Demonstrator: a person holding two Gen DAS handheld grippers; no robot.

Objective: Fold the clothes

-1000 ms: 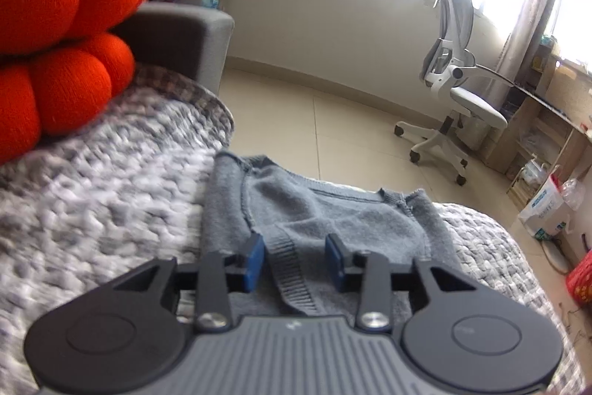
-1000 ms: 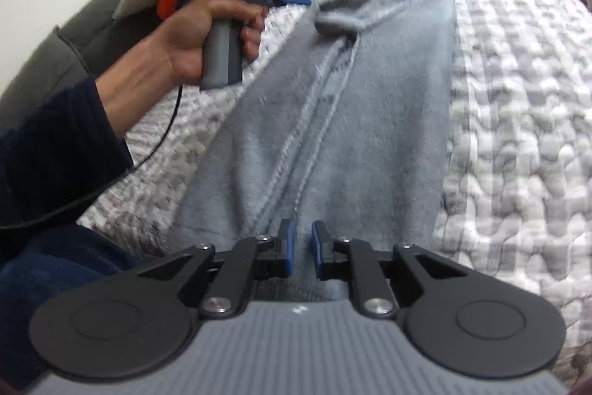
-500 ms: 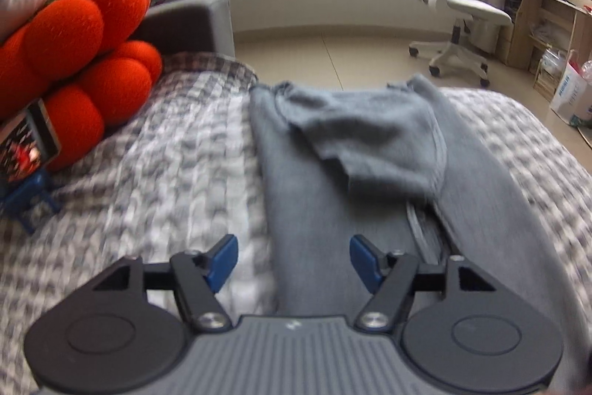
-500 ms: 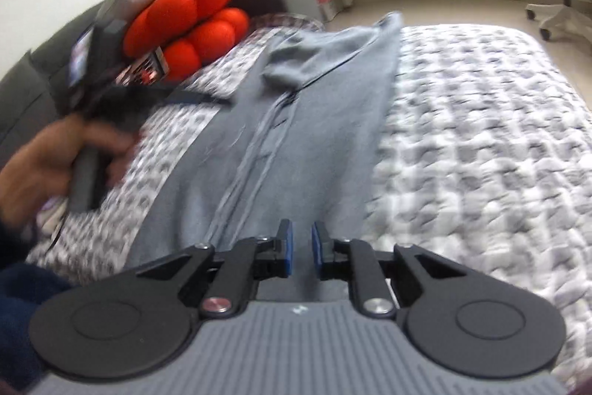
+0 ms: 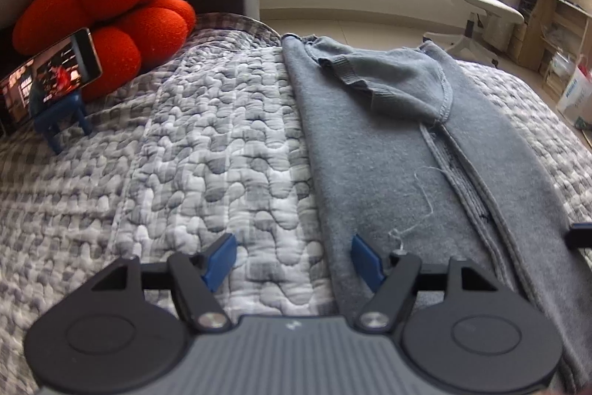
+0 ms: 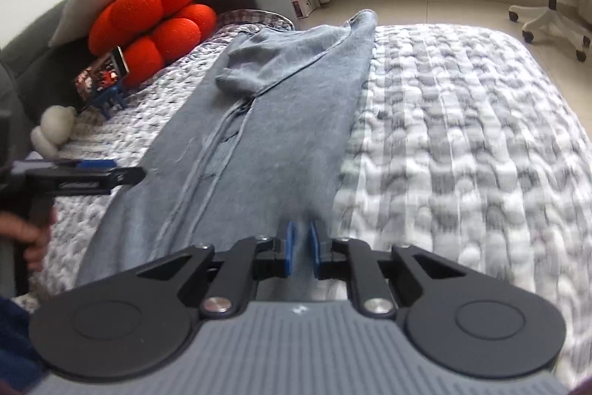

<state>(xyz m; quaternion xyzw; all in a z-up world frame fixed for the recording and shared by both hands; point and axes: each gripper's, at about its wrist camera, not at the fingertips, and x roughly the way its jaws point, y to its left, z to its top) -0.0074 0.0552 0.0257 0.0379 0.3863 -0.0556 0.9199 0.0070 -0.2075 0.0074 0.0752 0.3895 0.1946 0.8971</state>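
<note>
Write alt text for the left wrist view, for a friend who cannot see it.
A grey knitted garment, folded into a long strip, lies on a grey quilted bed cover, seen from just behind the open left tongs hovering at its near left edge. To the left, a phone on a blue stand leans against an orange knot cushion.

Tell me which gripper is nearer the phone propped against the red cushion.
Left. The left gripper hangs open at the grey garment's phone-side edge; the right gripper sits over the garment's far edge from the phone.
</note>
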